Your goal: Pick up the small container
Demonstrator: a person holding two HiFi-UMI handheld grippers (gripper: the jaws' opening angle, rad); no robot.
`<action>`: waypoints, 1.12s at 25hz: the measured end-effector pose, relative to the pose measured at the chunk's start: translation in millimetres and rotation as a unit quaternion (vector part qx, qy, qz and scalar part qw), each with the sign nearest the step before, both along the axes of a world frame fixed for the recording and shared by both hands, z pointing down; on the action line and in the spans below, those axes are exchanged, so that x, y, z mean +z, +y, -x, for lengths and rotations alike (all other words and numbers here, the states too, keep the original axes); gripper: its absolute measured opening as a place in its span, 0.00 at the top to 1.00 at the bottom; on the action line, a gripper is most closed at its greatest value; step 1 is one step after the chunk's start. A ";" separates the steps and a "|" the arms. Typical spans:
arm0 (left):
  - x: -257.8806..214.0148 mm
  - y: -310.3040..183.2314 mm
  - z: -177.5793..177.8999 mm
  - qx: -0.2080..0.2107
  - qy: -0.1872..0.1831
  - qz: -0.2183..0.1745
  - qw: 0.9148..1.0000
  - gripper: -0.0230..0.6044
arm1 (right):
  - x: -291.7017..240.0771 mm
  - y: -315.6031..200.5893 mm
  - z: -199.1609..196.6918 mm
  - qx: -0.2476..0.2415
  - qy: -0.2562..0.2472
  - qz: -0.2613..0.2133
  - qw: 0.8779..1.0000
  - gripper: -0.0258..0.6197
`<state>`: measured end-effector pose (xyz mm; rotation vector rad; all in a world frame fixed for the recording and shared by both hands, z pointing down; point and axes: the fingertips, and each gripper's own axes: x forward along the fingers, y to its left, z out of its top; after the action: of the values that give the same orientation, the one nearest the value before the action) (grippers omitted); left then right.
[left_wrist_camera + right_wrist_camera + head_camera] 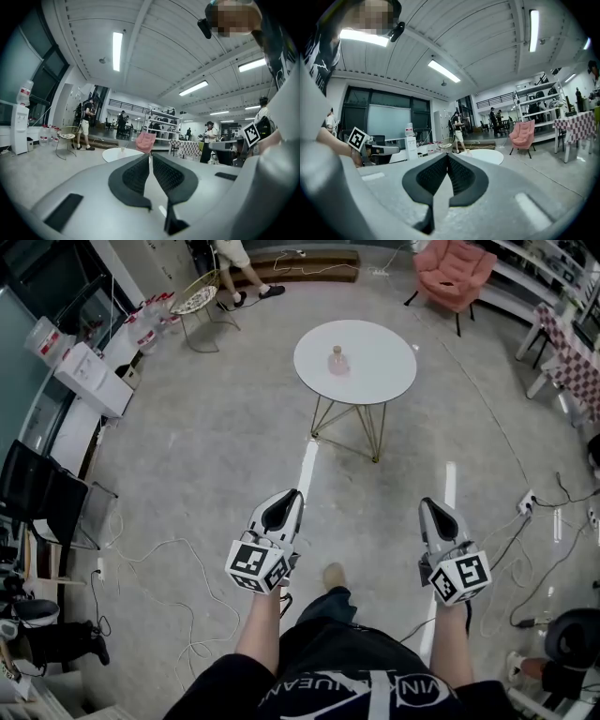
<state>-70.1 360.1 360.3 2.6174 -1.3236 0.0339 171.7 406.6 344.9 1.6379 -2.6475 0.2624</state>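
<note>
- Left gripper (294, 493): jaws pressed together with nothing between them. It is held low in front of the person, tips aimed forward toward the round white table (384, 381).
- Right gripper (427, 503): jaws likewise together and empty. It is held level with the left one, the two well apart.
- Small container (338, 361): pink, standing on the table top, a little to the person's left of its centre.
- Orientation: it appears upright with its narrower top uppermost, so its long axis runs vertically. Which way it faces sideways cannot be told.
- Hard to make out: in the head view the container is small, and cap and body cannot be separated with confidence. In both gripper views the table shows only as a thin white disc beyond the jaw tips, and the container there is too small to describe.
- Cut off: the person's forearms and torso run out of the bottom edge of the head view. The table's thin legs are partly hidden beneath its top.
- Relative position: the container lies well ahead of both grippers, across a stretch of grey floor (234, 456). It sits between their two lines of aim, nearer the left gripper's side. Neither gripper touches the table or the container.
</note>
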 end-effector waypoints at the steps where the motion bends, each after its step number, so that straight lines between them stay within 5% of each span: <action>1: -0.6 -12.2 -0.7 0.004 -0.001 -0.001 1.000 0.92 | -0.1 -11.8 0.5 0.003 -0.003 0.000 1.000 0.95; 10: -7.1 -86.2 5.1 0.023 0.004 -0.016 1.000 0.92 | 1.3 -82.4 17.7 0.001 -0.015 0.008 1.000 0.95; 28: -4.5 -118.0 50.1 -0.017 0.027 -0.021 0.999 0.92 | 6.8 -149.1 53.2 -0.015 -0.102 0.038 0.994 0.95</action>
<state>-120.2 242.1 355.8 2.6111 -1.3648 -0.0694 118.4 257.5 351.7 1.6276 -2.7643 0.5517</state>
